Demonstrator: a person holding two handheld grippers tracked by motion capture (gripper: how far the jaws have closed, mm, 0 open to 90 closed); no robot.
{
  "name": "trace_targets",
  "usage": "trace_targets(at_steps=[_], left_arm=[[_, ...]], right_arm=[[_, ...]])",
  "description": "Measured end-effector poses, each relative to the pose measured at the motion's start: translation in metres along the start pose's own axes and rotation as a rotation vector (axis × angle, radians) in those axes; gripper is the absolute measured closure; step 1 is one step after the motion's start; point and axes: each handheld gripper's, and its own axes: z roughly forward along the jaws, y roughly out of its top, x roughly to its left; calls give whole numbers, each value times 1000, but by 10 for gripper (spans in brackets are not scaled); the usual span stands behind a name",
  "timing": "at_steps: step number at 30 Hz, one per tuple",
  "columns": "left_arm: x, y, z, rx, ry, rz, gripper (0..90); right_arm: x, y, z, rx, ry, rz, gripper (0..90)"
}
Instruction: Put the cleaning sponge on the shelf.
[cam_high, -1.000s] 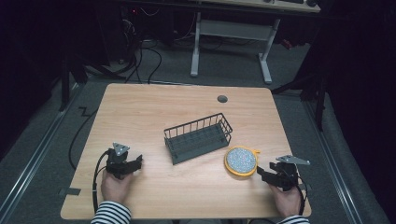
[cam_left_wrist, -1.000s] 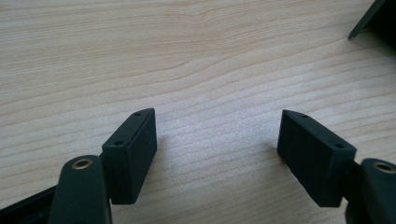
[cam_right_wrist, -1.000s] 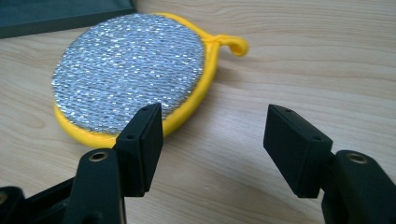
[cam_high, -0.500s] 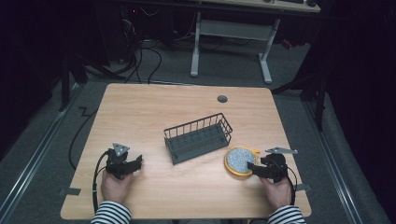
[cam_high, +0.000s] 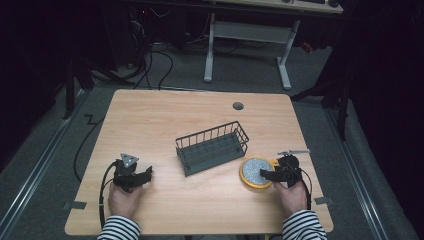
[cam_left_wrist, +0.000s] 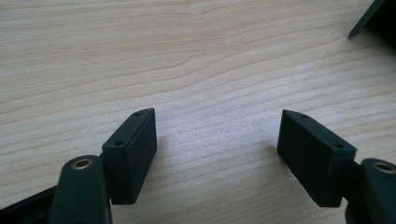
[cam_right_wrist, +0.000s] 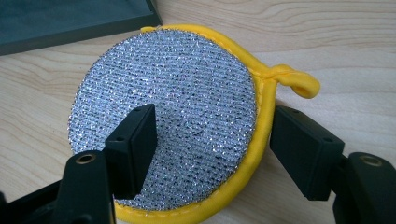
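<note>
Your wire basket (cam_high: 212, 147) holds nothing visible. The round scrubber (cam_right_wrist: 163, 130), loop at two o'clock, sits between your right gripper's (cam_right_wrist: 210, 149) just-widened jaws, ungripped. Your left gripper (cam_left_wrist: 217, 154) gapes empty.

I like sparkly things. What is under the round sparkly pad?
The scrubbing pad lies flat on the wooden table, with its yellow rim around it. Whatever is directly beneath the pad is covered, so I cannot tell.
</note>
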Motion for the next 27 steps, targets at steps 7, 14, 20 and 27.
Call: trace_targets(at_steps=[7, 14, 20, 27], left_arm=[[0, 0, 0, 0, 1, 0, 289], [0, 0, 0, 0, 1, 0, 289], [0, 0, 0, 0, 0, 0, 290], [0, 0, 0, 0, 0, -1, 290]], right_arm=[[1, 12, 10, 84, 39, -2, 328], [-1, 17, 12, 123, 77, -14, 453], [1, 21, 10, 136, 73, -60, 663], [6, 21, 8, 112, 61, -107, 786]])
